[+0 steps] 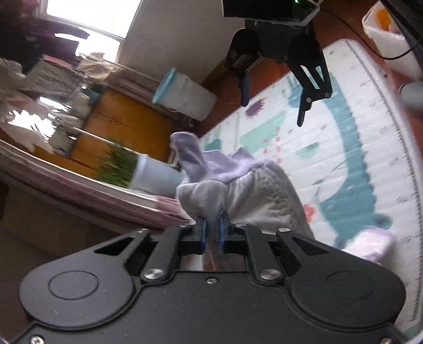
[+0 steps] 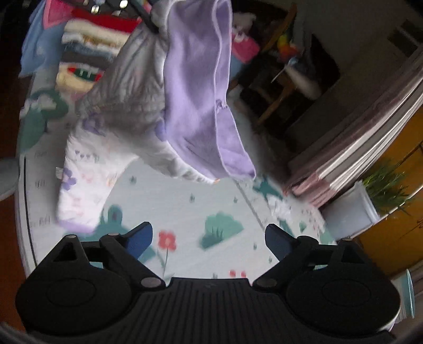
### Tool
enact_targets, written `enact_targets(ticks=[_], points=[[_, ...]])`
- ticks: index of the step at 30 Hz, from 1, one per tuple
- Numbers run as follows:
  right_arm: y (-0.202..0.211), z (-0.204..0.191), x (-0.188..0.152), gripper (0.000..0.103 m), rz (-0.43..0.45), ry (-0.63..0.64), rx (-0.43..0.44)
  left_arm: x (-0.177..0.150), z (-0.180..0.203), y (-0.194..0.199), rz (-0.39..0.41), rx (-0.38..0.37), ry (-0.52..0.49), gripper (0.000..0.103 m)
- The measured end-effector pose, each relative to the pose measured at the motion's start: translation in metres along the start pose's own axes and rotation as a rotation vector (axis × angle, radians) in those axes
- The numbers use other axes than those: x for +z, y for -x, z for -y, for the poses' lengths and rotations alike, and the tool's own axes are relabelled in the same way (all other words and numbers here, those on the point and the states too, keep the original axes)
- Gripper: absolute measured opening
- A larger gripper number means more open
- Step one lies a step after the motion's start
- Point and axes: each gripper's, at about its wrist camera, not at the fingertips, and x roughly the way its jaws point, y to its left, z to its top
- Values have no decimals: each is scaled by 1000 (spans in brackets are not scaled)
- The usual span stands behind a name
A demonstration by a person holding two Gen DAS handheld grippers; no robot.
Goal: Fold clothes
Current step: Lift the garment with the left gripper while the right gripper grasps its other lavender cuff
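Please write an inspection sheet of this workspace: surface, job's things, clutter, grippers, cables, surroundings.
Surface: play mat with printed plants and flowers, on a brown floor.
Job's things: white and purple garment hangs above the mat, held up; stack of folded clothes behind it.
Clutter: white foam block by the mat's edge.
Grippers: left gripper jaws shut on the garment; right gripper jaws open, holding nothing.
Cables: black cable across the floor near the foam block.
Surroundings: potted plant, lidded bin, wooden cabinet, window.

Left claw pinched tight; right claw spread wide.
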Motion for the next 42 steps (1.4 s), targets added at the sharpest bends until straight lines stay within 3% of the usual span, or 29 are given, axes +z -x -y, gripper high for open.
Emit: enact_targets(ticks=[6, 12, 15, 16, 17, 19, 24, 28, 35, 42], points=[[2, 12, 28, 92, 68, -36, -18, -6, -12, 21, 36, 109, -53, 7], [7, 26, 23, 98, 85, -49, -46, -8, -13, 45, 97, 174, -73, 7], [9, 29, 20, 95, 101, -91, 28, -8, -14, 46, 115, 182, -62, 7], [11, 32, 21, 86, 115, -117, 68, -9, -15, 45, 116, 183, -60, 7], [11, 34, 21, 67, 125, -146, 106, -9, -14, 46, 117, 184, -58, 7], [11, 46, 22, 43, 132, -216, 166, -10, -14, 46, 115, 188, -55, 7], [17, 78, 19, 32, 204, -409, 291, -11, -22, 38, 93, 208, -1, 7], [27, 95, 15, 22, 264, -507, 322, -17, -31, 26, 40, 186, 90, 8], [36, 109, 6, 16, 251, -554, 213, -20, -41, 6, -30, 109, 310, 8], [51, 129, -11, 16, 179, -593, 1, 23, -37, -11, -1, -66, 550, 8]])
